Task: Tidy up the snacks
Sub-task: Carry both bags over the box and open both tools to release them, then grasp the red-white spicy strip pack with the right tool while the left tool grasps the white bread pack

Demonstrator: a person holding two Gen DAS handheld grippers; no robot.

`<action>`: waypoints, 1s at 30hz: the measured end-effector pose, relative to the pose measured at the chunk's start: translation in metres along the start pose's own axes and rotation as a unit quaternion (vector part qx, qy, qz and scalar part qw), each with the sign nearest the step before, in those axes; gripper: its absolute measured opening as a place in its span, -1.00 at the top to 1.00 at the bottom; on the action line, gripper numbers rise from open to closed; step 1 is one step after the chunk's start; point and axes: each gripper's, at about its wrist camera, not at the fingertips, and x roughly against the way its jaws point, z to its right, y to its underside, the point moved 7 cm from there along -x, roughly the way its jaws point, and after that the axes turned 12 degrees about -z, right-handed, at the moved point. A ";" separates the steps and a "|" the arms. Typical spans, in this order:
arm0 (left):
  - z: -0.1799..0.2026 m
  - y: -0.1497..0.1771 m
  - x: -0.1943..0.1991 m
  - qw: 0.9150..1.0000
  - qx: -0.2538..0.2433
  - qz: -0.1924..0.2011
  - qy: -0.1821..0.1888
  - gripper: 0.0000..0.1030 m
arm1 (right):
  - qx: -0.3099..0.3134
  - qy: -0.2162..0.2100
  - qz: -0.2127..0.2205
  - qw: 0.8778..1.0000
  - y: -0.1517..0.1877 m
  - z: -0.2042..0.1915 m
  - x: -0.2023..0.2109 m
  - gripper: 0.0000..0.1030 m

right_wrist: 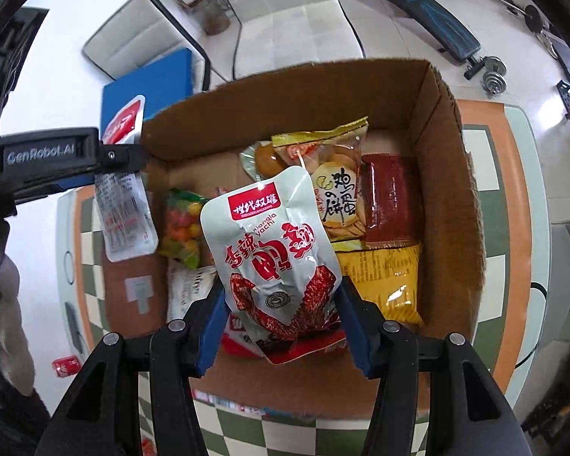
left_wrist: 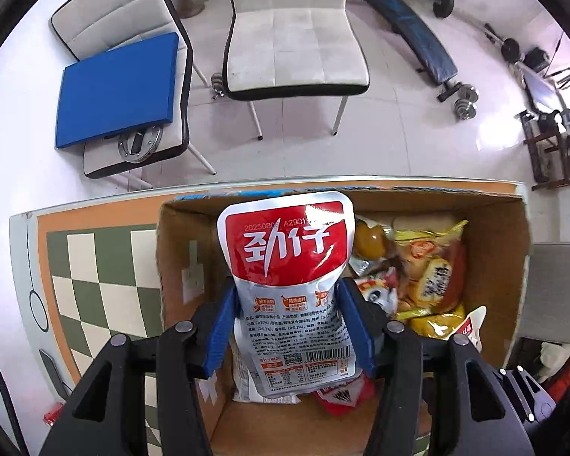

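Both pouches hang over the box, ready to drop.

Left wrist view: your left gripper point(left_wrist: 285, 319) is partly open, pads against the red-and-silver pouch point(left_wrist: 288, 285) above the cardboard box point(left_wrist: 513, 266)'s left half; widen the jaws squarely there. Its lower end hides the floor beneath.
Right wrist view: your right gripper point(right_wrist: 281, 323) clamps the duck-wing pouch point(right_wrist: 273, 258) at mid-width; release ahead onto bare cardboard beside the candy bag point(right_wrist: 182, 228), half covered.

Beyond your desk point(left_wrist: 106, 266) with its checkered top stand two white chairs point(left_wrist: 296, 38), one bearing a blue pad point(left_wrist: 117, 91); a sit-up bench point(left_wrist: 406, 26) and dumbbells point(left_wrist: 465, 102) lie on the floor.
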 end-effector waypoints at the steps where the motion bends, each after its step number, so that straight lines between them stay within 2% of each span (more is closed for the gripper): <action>1: -0.001 -0.003 -0.005 1.000 0.000 -0.004 -0.005 -0.05 | -0.002 0.000 -0.004 1.000 -0.003 0.001 -0.004 -0.15; 5: 0.000 -0.005 -0.019 1.000 0.000 -0.019 -0.005 -0.12 | -0.010 -0.003 -0.030 1.000 -0.010 0.002 -0.019 -0.24; 8: 0.001 -0.006 -0.027 1.000 -0.005 -0.027 -0.001 -0.22 | -0.006 0.011 -0.034 0.999 -0.014 0.003 -0.024 -0.56; 12: 0.001 -0.005 -0.031 0.999 0.005 -0.036 0.021 -0.23 | 0.006 0.017 -0.033 0.999 -0.017 0.000 -0.026 -0.66; 16: 0.000 0.001 -0.028 0.999 0.010 -0.030 0.023 -0.23 | 0.008 0.017 -0.029 0.999 -0.016 0.000 -0.022 -0.68; 22: -0.009 0.028 -0.003 0.999 0.037 0.008 0.039 -0.23 | 0.013 0.015 -0.019 1.000 -0.005 -0.001 -0.009 -0.69; 24: -0.016 0.047 0.011 0.998 0.048 0.037 0.036 -0.23 | 0.022 0.014 -0.013 1.000 0.002 -0.003 -0.004 -0.70; 26: -0.024 0.075 0.026 0.996 0.054 0.069 0.026 -0.23 | 0.038 0.011 -0.004 0.999 0.012 -0.008 0.003 -0.70; 30: -0.043 0.137 0.038 0.989 0.077 0.119 0.037 -0.23 | 0.091 -0.010 0.007 0.996 0.049 -0.027 0.014 -0.70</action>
